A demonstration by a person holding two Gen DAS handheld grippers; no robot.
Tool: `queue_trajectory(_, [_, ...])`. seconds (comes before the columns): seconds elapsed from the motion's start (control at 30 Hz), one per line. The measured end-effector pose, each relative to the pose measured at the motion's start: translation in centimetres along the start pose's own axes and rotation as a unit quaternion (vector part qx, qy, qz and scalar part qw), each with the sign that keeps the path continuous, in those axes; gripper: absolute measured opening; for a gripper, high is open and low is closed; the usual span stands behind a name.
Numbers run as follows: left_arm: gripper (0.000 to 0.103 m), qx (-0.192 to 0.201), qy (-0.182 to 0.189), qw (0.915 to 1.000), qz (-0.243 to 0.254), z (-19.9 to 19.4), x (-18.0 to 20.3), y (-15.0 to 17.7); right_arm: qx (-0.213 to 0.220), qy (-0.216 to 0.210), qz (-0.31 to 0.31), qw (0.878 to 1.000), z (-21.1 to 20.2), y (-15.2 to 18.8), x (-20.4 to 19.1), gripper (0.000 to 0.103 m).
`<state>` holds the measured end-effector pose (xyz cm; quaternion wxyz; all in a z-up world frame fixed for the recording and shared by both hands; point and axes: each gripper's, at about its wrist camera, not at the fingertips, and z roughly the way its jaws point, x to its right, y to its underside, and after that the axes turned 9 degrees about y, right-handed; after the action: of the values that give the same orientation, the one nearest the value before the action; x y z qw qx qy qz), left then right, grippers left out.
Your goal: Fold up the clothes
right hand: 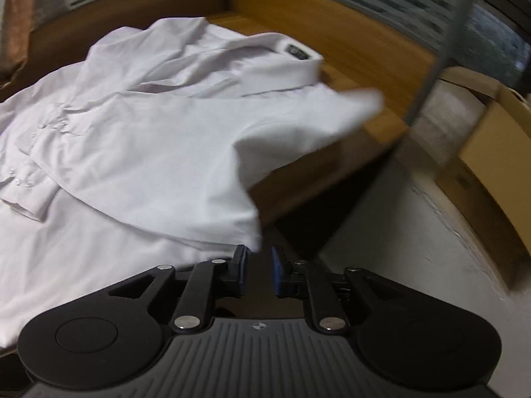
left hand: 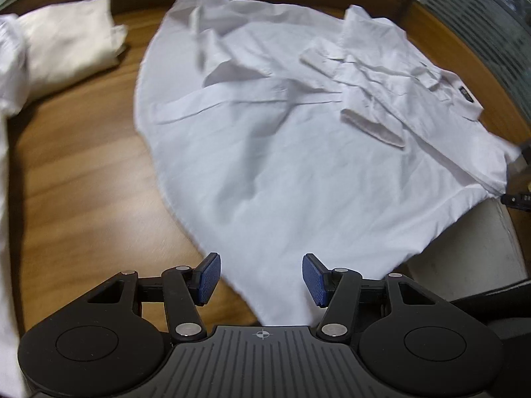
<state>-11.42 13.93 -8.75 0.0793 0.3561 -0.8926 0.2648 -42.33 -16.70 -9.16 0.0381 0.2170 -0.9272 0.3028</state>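
Note:
A white button-up shirt (left hand: pixel 298 152) lies spread on the wooden table (left hand: pixel 83 179), its sleeves folded in over the body and its collar (left hand: pixel 464 99) at the far right. My left gripper (left hand: pixel 261 278) is open just above the shirt's near hem, and the fabric shows between its blue pads (left hand: pixel 209 280). In the right wrist view the shirt (right hand: pixel 142 152) has its collar (right hand: pixel 292 69) at the back, and one blurred corner hangs over the table edge. My right gripper (right hand: pixel 259 270) stands narrowly open just behind the shirt's side edge, with nothing between its fingers.
A folded cream garment (left hand: pixel 66 53) and more white cloth (left hand: pixel 6 132) lie at the table's left. A wooden partition (right hand: pixel 332 36) borders the table's far side. Beyond the right edge are pale floor (right hand: pixel 415 258) and a cardboard box (right hand: pixel 491 152).

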Motion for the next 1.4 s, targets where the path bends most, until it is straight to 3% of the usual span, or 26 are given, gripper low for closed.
queue_trajectory(0.1, [0.058,-0.004,0.011,0.9999,0.009,0.6,0.5,-0.5,0.026,0.016,0.006,1.000,-1.3,-0.2,1.5,0.031])
queue_trajectory(0.2, [0.058,-0.011,0.020,0.9997,0.009,1.4,0.9,-0.5,0.052,0.006,0.017,0.998,-1.9,-1.6,2.7,0.042])
queue_trajectory(0.4, [0.058,-0.030,0.018,0.9994,0.005,2.6,1.9,-0.1,0.074,-0.022,0.018,0.997,0.1,-5.3,2.4,0.042])
queue_trajectory(0.5, [0.059,-0.035,0.010,0.9993,-0.003,2.8,2.1,0.1,0.063,-0.024,-0.014,0.998,2.3,-6.1,1.2,0.041])
queue_trajectory(0.63, [0.059,-0.037,-0.002,0.9991,-0.022,2.7,2.0,0.3,-0.012,-0.009,-0.072,0.997,6.4,-6.0,-0.1,0.040])
queue_trajectory(0.7, [0.059,-0.032,-0.007,0.9988,-0.036,2.4,1.9,0.2,-0.019,-0.008,-0.074,0.997,6.4,-6.2,0.0,0.039])
queue_trajectory(0.83, [0.061,-0.014,-0.010,0.9968,-0.078,1.7,1.5,0.0,0.035,-0.026,-0.100,0.994,3.1,-8.1,-0.8,0.040])
queue_trajectory(1.03, [0.063,-0.003,-0.011,0.9945,-0.104,1.7,1.8,-0.7,0.086,-0.133,-0.197,0.968,0.9,-10.6,-7.8,0.041])
queue_trajectory(1.13, [0.073,0.015,-0.008,0.9923,-0.123,1.2,1.9,-1.0,0.096,-0.178,-0.239,0.950,1.1,-11.2,-12.0,0.041])
queue_trajectory(1.27, [0.081,0.033,-0.018,0.9907,-0.131,0.4,2.3,-1.4,0.096,-0.210,-0.285,0.930,1.3,-10.9,-16.8,0.041])
queue_trajectory(1.4, [0.081,0.043,-0.026,0.9879,-0.147,-0.3,2.3,-1.1,0.091,-0.240,-0.323,0.911,1.5,-10.3,-21.2,0.041])
